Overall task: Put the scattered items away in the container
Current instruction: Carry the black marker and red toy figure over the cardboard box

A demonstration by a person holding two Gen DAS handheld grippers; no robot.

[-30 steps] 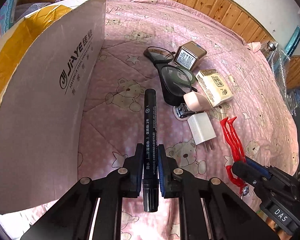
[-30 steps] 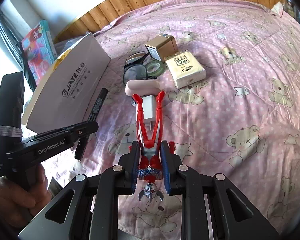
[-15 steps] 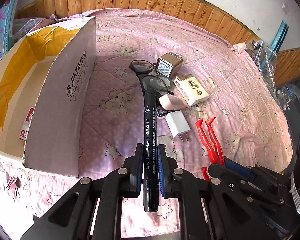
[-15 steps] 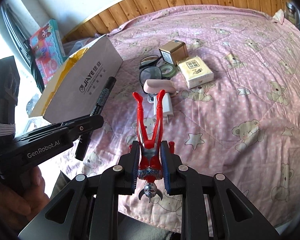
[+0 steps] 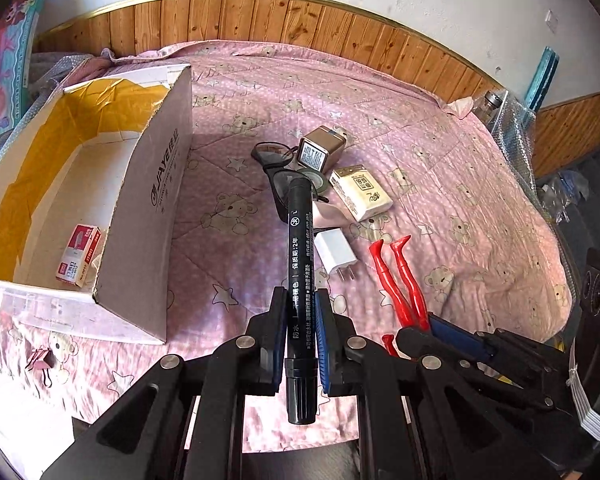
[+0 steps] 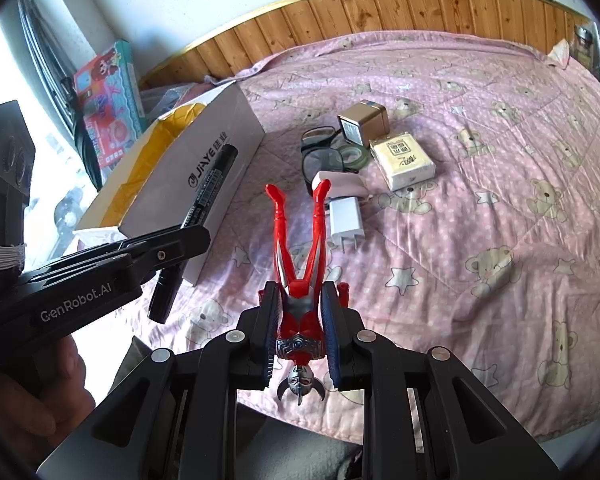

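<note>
My left gripper (image 5: 300, 300) is shut on a black marker (image 5: 300, 248), held above the pink bedspread to the right of the open cardboard box (image 5: 156, 200). A small red staple box (image 5: 78, 254) lies inside that box. My right gripper (image 6: 300, 292) is shut on a red and silver toy figure (image 6: 300, 256), head toward me and legs pointing away. Still on the bed lie glasses (image 5: 274, 160), a brown tin (image 5: 320, 148), a tissue pack (image 5: 360, 194), a pink case (image 6: 340, 184) and a white charger (image 5: 334, 250).
A pink binder clip (image 5: 40, 360) lies on the bedspread in front of the box. Wooden panelling (image 5: 300, 24) runs behind the bed. A colourful toy package (image 6: 108, 100) leans at the far left. A bottle (image 5: 490, 106) stands at the bed's right corner.
Both grippers have lifted and drawn back from the bed with the marker and the figure. The box's inside and the staple box have come into the left wrist view.
</note>
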